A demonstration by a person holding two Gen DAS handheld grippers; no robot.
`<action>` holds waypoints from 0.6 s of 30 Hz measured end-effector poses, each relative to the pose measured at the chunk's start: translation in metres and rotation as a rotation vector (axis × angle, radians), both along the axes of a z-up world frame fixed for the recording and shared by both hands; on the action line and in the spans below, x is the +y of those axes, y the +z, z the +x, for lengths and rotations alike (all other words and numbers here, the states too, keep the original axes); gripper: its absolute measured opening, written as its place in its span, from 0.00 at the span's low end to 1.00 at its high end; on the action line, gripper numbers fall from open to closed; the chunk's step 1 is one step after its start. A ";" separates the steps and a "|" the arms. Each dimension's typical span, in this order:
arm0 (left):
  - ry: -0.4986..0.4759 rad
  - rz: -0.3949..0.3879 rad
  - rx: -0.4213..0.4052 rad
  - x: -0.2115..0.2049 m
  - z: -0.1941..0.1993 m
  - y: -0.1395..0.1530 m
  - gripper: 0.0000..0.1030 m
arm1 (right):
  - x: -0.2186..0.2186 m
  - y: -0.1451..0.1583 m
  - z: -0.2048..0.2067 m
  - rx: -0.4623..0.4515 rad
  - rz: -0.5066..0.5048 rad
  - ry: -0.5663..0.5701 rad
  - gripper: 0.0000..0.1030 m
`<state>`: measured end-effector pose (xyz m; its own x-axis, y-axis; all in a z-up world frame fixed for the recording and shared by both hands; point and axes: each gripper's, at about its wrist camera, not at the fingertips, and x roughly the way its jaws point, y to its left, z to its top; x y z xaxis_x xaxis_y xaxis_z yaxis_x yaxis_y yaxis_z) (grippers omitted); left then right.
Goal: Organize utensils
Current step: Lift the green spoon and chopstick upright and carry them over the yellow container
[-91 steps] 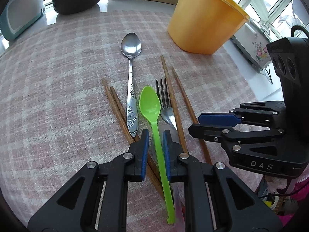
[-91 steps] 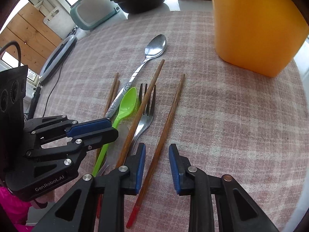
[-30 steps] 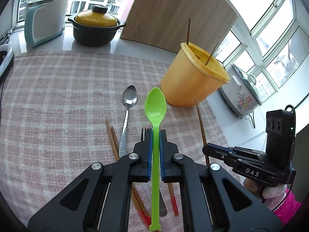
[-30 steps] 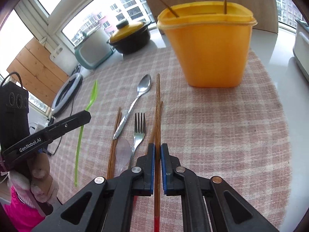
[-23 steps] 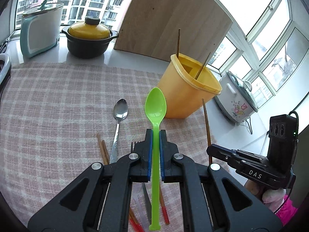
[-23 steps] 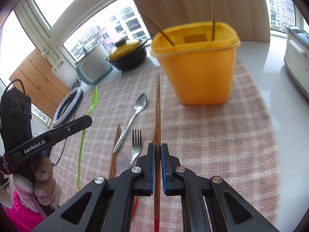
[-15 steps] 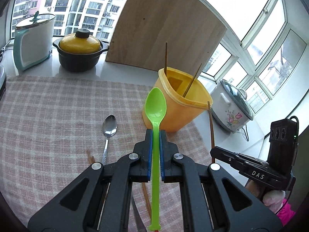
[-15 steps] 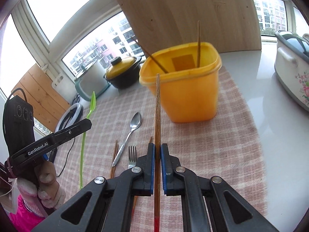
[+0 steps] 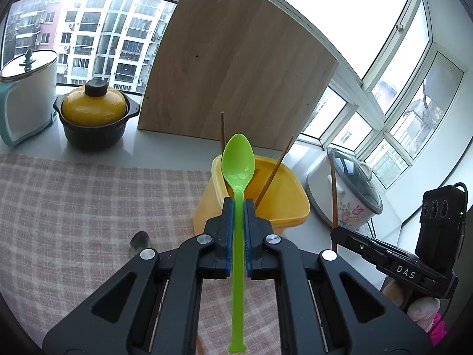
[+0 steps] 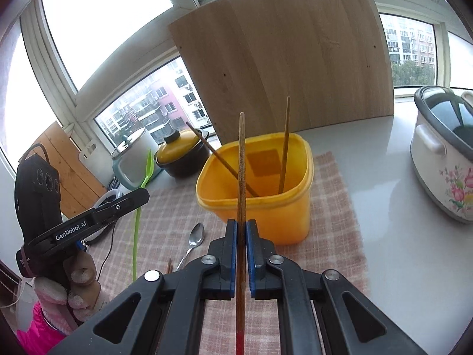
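Note:
My left gripper is shut on a green plastic spoon, held upright high above the checked cloth, its bowl in front of the yellow tub. My right gripper is shut on a wooden chopstick, held upright just before the yellow tub. Two chopsticks stand inside the tub. A steel spoon lies on the cloth below. The left gripper with the green spoon shows at the left of the right wrist view; the right gripper with its chopstick shows at the right of the left wrist view.
A wooden board leans behind the tub. A yellow-lidded black pot and a white and teal appliance stand at the back left. A floral cooker stands to the right on the white counter.
Both grippers picked their utensils off the cloth, lifted them and moved forward toward the yellow tub, which now sits closer and lower in both views.

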<state>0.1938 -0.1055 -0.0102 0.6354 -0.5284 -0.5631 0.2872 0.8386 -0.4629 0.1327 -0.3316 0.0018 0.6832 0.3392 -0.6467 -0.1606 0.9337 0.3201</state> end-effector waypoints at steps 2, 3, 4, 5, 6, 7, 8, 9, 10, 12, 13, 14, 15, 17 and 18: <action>0.002 -0.008 -0.012 -0.005 0.009 0.004 0.04 | -0.003 0.006 0.006 -0.019 -0.004 -0.002 0.04; 0.005 -0.011 -0.017 -0.007 0.013 0.006 0.04 | -0.004 0.008 0.009 -0.025 -0.004 -0.005 0.04; 0.007 -0.013 -0.022 -0.009 0.017 0.008 0.04 | -0.006 0.011 0.013 -0.031 -0.002 -0.007 0.04; 0.010 -0.014 -0.029 -0.011 0.022 0.010 0.04 | -0.007 0.013 0.017 -0.036 0.001 -0.008 0.04; 0.014 -0.016 -0.035 -0.014 0.025 0.011 0.04 | -0.008 0.016 0.021 -0.042 0.004 -0.011 0.04; 0.020 -0.019 -0.041 -0.016 0.030 0.013 0.04 | -0.009 0.018 0.025 -0.047 0.006 -0.014 0.04; 0.026 -0.021 -0.044 -0.017 0.034 0.013 0.04 | -0.011 0.020 0.029 -0.052 0.008 -0.019 0.04; 0.028 -0.022 -0.044 -0.019 0.038 0.014 0.04 | -0.012 0.023 0.033 -0.057 0.013 -0.025 0.04; 0.033 -0.024 -0.048 -0.021 0.042 0.015 0.04 | -0.014 0.025 0.036 -0.062 0.022 -0.029 0.04; 0.039 -0.023 -0.059 -0.024 0.048 0.017 0.04 | -0.017 0.031 0.043 -0.075 0.040 -0.034 0.04; 0.042 -0.023 -0.069 -0.026 0.052 0.019 0.04 | -0.017 0.033 0.046 -0.084 0.043 -0.037 0.04; 0.044 -0.022 -0.076 -0.027 0.055 0.020 0.04 | -0.018 0.036 0.049 -0.093 0.044 -0.039 0.04; 0.045 -0.022 -0.083 -0.029 0.058 0.022 0.04 | -0.018 0.036 0.053 -0.101 0.042 -0.043 0.04; 0.050 -0.022 -0.098 -0.032 0.063 0.024 0.04 | -0.018 0.039 0.059 -0.114 0.044 -0.053 0.04; 0.052 -0.024 -0.101 -0.033 0.066 0.024 0.04 | -0.018 0.039 0.062 -0.120 0.046 -0.060 0.04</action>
